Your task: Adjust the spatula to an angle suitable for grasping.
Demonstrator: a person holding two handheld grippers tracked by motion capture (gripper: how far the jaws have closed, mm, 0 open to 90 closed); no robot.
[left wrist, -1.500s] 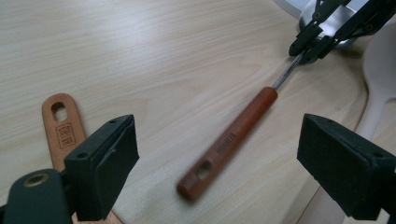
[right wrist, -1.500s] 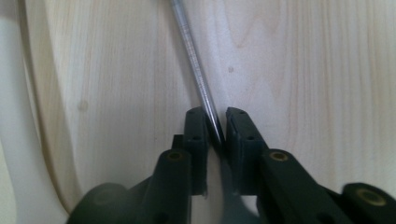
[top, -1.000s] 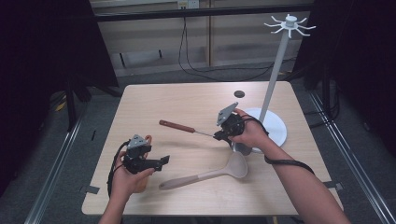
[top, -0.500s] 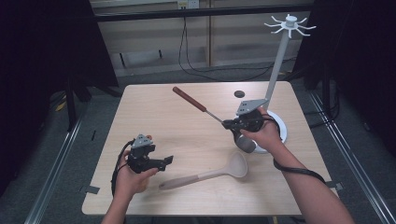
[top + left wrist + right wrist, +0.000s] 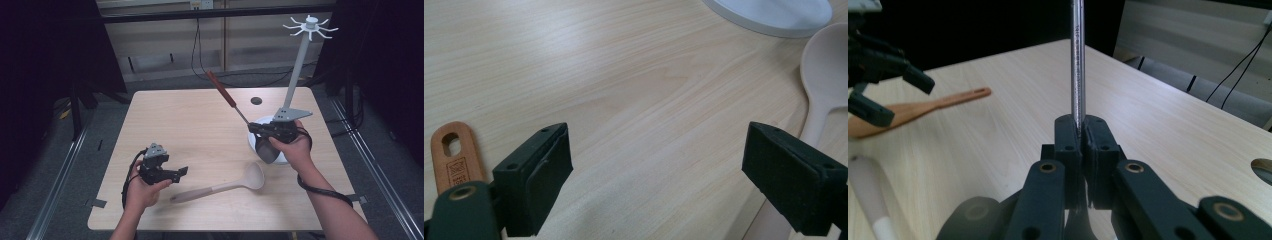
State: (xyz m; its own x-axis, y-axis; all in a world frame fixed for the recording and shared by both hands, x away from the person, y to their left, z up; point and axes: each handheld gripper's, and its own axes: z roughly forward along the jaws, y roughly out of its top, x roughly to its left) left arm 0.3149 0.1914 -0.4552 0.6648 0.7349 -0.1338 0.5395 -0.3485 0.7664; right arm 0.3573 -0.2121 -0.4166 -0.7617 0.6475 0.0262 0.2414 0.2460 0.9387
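The right gripper [image 5: 254, 129] is clamped on the metal shaft of a ladle [image 5: 235, 106], lifted off the table [image 5: 190, 125]; its red-brown handle slants up and away toward the far left, while the grey bowl hangs below the hand, over the white base [image 5: 252, 137] of the stand [image 5: 300, 65]. In the right gripper view the two black jaws meet tight around the thin steel shaft [image 5: 1077, 65], which rises straight up out of the frame. The stand's pole goes up from the base at the table's right side to a ring of hooks at the top. A small dark hole [image 5: 256, 101] sits in the tabletop just beyond the base. The left gripper [image 5: 182, 171] rests low over the near left part of the table with its jaws spread wide and nothing between them; the left gripper view shows bare wood in the gap. A pale spoon [image 5: 225, 186] lies flat on the table between the two hands, its bowl near the base and its handle pointing toward the left gripper, close but apart. In the left gripper view a wooden handle end [image 5: 454, 155] with a slot lies just beside the left jaw
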